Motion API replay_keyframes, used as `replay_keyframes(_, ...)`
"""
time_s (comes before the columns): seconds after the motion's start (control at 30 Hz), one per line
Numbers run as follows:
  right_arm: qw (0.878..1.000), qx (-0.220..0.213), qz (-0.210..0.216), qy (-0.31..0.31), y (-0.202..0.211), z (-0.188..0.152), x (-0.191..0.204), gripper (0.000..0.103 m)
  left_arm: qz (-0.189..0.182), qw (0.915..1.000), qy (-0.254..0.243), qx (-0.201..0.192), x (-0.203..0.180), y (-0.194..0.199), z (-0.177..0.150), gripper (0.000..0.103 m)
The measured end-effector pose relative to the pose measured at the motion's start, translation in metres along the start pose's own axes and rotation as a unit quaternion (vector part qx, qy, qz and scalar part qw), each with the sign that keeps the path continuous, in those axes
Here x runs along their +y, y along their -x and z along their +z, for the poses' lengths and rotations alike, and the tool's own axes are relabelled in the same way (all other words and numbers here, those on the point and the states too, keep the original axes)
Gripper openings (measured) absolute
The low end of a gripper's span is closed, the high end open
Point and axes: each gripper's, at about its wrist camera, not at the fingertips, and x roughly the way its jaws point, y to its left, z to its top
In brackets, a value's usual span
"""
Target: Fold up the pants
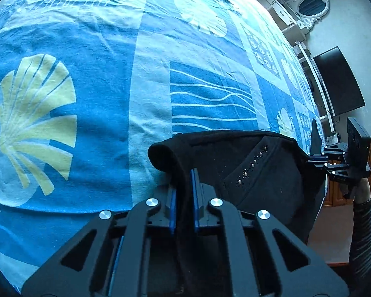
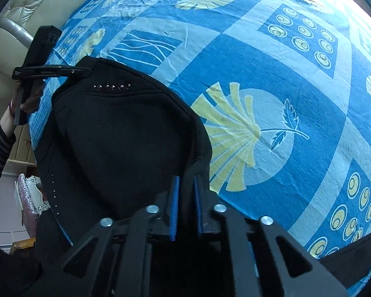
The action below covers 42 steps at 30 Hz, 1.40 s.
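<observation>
The black pants with a row of small metal studs are held up over the blue patterned bed sheet. My left gripper is shut on one corner of the pants' top edge. My right gripper is shut on the other corner; the pants hang between the two. The right gripper also shows at the far right of the left wrist view. The left gripper shows at the upper left of the right wrist view, clamped on the cloth.
The bed sheet fills both views. A padded headboard is at the upper left. A dark screen and a white dresser with mirror stand past the bed's edge. A sleeved arm is at left.
</observation>
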Motion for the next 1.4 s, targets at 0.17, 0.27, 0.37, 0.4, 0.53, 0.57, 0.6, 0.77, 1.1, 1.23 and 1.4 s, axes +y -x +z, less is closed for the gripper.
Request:
replay_keyframes(0.17,0.994,-0.072,-0.085,-0.019,0.037,0.008,-0.007,0.007,-0.019,0.9972,0.015,-0.071,-0.002,0.045,0.021,0.005)
replay_keyframes(0.27,0.986,-0.143,-0.079,-0.033,0.073,-0.004,-0.001,0.007,-0.031,0.9948,0.014,-0.096,-0.001,0.071,0.017,0.005)
replay_keyframes(0.37,0.977,-0.189,-0.099,-0.008,0.093,-0.036,0.026,0.007,-0.042,0.9927,0.005,-0.113,-0.004,0.093,-0.005,0.005)
replay_keyframes(0.4,0.974,-0.198,-0.112,0.004,0.095,-0.049,0.038,0.007,-0.05,0.9915,0.004,-0.12,-0.005,0.1,-0.017,0.005)
replay_keyframes(0.53,0.97,-0.204,-0.124,0.037,0.082,-0.103,0.078,0.007,-0.047,0.9904,-0.001,-0.13,-0.011,0.115,-0.075,0.005)
replay_keyframes(0.57,0.971,-0.199,-0.126,0.043,0.074,-0.117,0.087,0.007,-0.047,0.9905,0.003,-0.129,-0.012,0.115,-0.092,0.005)
replay_keyframes(0.6,0.971,-0.195,-0.131,0.05,0.065,-0.131,0.095,0.007,-0.048,0.9905,0.01,-0.128,-0.01,0.117,-0.107,0.005)
replay_keyframes(0.77,0.978,-0.158,-0.128,0.04,0.013,-0.183,0.113,0.008,-0.044,0.9911,0.021,-0.124,-0.004,0.116,-0.176,0.018)
replay_keyframes(1.1,0.967,-0.217,-0.006,-0.134,0.015,-0.24,0.113,0.062,-0.127,0.9551,0.214,-0.162,0.037,0.129,-0.264,0.072)
replay_keyframes(1.23,0.918,-0.259,0.113,-0.278,0.016,-0.263,0.091,0.062,-0.109,0.9551,0.207,-0.181,0.009,0.121,-0.271,0.073)
replay_keyframes(1.4,0.843,-0.283,0.205,-0.409,-0.006,-0.285,0.067,0.062,-0.12,0.954,0.212,-0.175,-0.019,0.098,-0.272,0.073)
